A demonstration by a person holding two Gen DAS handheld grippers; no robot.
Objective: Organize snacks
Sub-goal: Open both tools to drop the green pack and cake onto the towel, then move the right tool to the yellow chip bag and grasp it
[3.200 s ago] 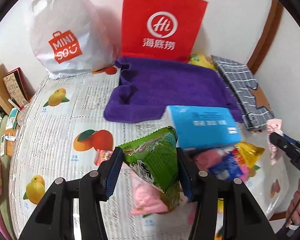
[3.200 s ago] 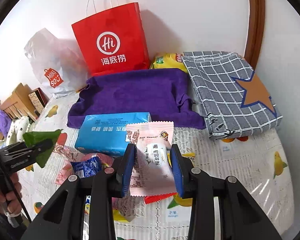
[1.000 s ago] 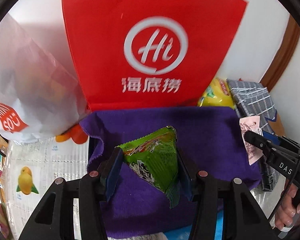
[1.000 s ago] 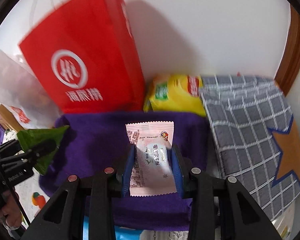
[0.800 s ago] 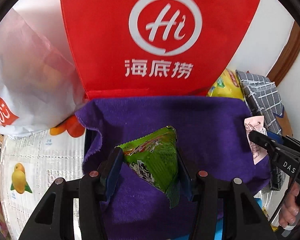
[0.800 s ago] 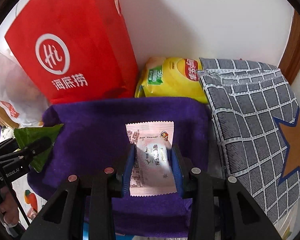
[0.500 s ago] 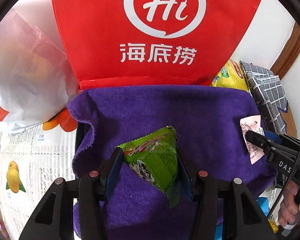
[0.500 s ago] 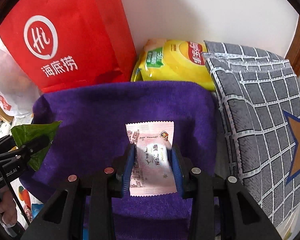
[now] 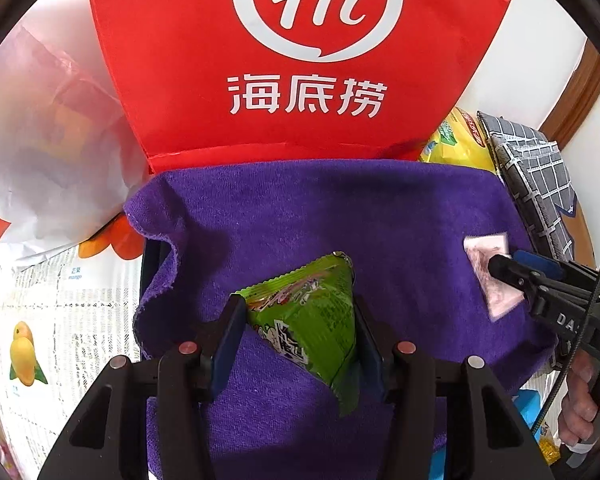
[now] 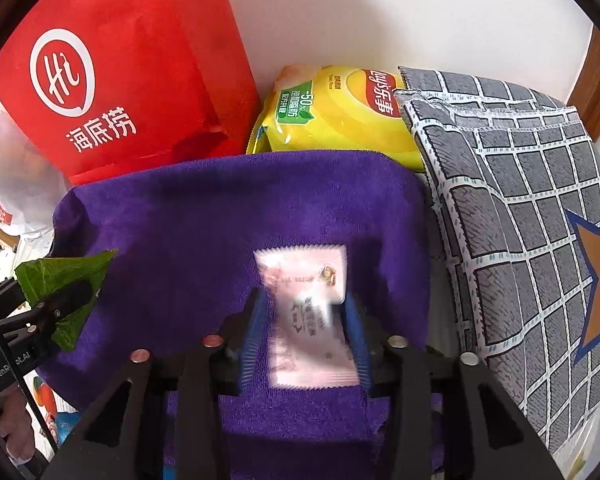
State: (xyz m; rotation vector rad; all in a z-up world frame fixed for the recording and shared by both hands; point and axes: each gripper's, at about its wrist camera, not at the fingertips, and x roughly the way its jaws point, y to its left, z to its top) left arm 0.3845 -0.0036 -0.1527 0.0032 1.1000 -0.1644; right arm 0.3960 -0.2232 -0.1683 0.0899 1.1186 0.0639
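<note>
A purple towel (image 9: 300, 208) lies spread in front of a red paper bag. My left gripper (image 9: 296, 308) is shut on a green triangular snack packet (image 9: 312, 320) and hangs low over the towel's near left part. In the right wrist view this packet (image 10: 60, 276) sticks out of the left gripper (image 10: 76, 292) at the towel's left edge. My right gripper (image 10: 304, 304) is over the towel's right side with its jaws opening. The pink snack packet (image 10: 308, 320) between them is blurred and tilted, loose from the pads. The left wrist view shows that packet (image 9: 486, 252) at the right gripper's (image 9: 500, 268) tip.
The red paper bag (image 9: 300, 60) stands against the wall, a white plastic bag (image 9: 40, 140) to its left. A yellow chips bag (image 10: 340, 112) and a grey checked cloth (image 10: 520, 200) lie right of the towel. A fruit-print tablecloth (image 9: 60, 320) covers the table.
Both grippers have sunk closer to the purple towel. The pink packet, sharp and firmly held before, is now blurred and skewed between the right jaws. The green packet stays gripped.
</note>
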